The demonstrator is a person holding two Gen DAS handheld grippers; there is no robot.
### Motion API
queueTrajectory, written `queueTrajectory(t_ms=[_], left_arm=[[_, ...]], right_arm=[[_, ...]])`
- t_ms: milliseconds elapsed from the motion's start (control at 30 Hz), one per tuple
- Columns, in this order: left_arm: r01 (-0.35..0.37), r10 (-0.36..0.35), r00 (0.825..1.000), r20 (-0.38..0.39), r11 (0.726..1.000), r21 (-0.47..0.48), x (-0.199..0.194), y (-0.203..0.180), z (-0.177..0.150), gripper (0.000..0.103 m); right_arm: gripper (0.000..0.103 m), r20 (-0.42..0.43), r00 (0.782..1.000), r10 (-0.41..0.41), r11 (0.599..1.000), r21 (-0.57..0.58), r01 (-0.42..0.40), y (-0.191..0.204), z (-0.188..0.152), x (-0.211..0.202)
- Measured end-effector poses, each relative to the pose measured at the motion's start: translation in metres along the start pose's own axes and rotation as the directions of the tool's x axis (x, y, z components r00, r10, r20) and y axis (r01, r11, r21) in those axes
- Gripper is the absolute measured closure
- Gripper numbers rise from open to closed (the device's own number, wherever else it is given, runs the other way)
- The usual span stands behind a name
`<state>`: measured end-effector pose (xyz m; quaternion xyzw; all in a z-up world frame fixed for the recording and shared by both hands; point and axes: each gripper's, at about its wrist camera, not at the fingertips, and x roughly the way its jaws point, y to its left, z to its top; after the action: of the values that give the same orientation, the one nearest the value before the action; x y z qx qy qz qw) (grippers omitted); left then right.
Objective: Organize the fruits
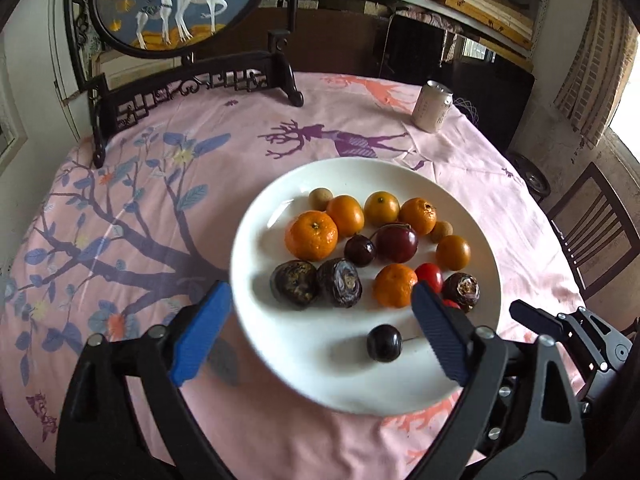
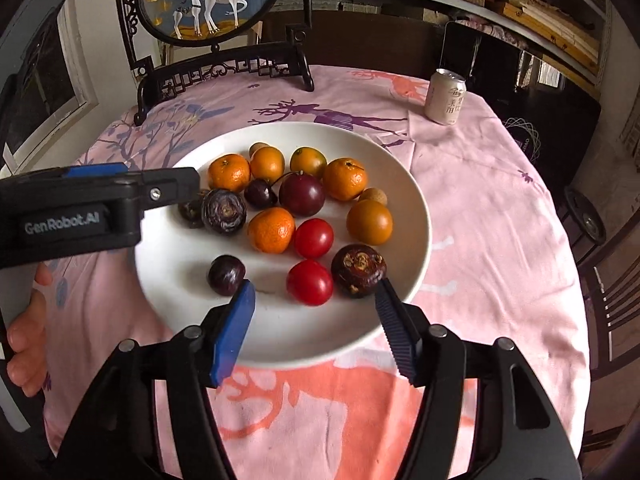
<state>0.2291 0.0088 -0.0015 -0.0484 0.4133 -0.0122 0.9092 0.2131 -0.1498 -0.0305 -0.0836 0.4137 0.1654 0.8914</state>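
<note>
A white plate (image 1: pixel 280 360) (image 2: pixel 288 340) holds several tangerines (image 1: pixel 311 235) (image 2: pixel 271 229), dark cherries, a plum (image 1: pixel 397 243) (image 2: pixel 301 193), water chestnuts (image 1: pixel 339 282) (image 2: pixel 359 265), two cherry tomatoes (image 2: pixel 309 282) and longans (image 1: pixel 320 198). One lone cherry (image 1: pixel 384 342) (image 2: pixel 226 274) lies near the plate's front. My left gripper (image 1: pixel 322 298) is open and empty, its fingers straddling the plate's near left part; it also shows in the right wrist view (image 2: pixel 132 184). My right gripper (image 2: pixel 314 290) is open and empty over the plate's front edge, just before a tomato.
A pink patterned cloth (image 1: pixel 160 184) covers the round table. A drink can (image 1: pixel 432 106) (image 2: pixel 445 97) stands at the far right. A dark wooden stand with a round deer picture (image 1: pixel 176 0) (image 2: pixel 208 0) stands at the back. A chair (image 1: pixel 592 224) stands to the right.
</note>
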Motion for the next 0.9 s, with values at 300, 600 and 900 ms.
queueTrajectory(t_ms=[300, 600, 900], left_arm=[[-0.016, 0.015, 1.0, 0.018, 1.0, 0.027, -0.065, -0.001, -0.094, 0.002], [-0.036, 0.034, 0.997, 0.075, 0.999, 0.027, -0.098, 0.004, -0.11, 0.002], [-0.049, 0.047, 0.994, 0.099, 0.999, 0.021, -0.114, 0.007, -0.11, 0.002]], right_arm=[[0.001, 0.027, 0.995, -0.094, 0.993, 0.069, 0.092, 0.017, -0.064, -0.054], [0.001, 0.011, 0.992, -0.129, 0.989, 0.068, 0.128, 0.031, -0.075, -0.073], [0.001, 0.028, 0.992, -0.122, 0.99, 0.081, 0.119, 0.034, -0.077, -0.087]])
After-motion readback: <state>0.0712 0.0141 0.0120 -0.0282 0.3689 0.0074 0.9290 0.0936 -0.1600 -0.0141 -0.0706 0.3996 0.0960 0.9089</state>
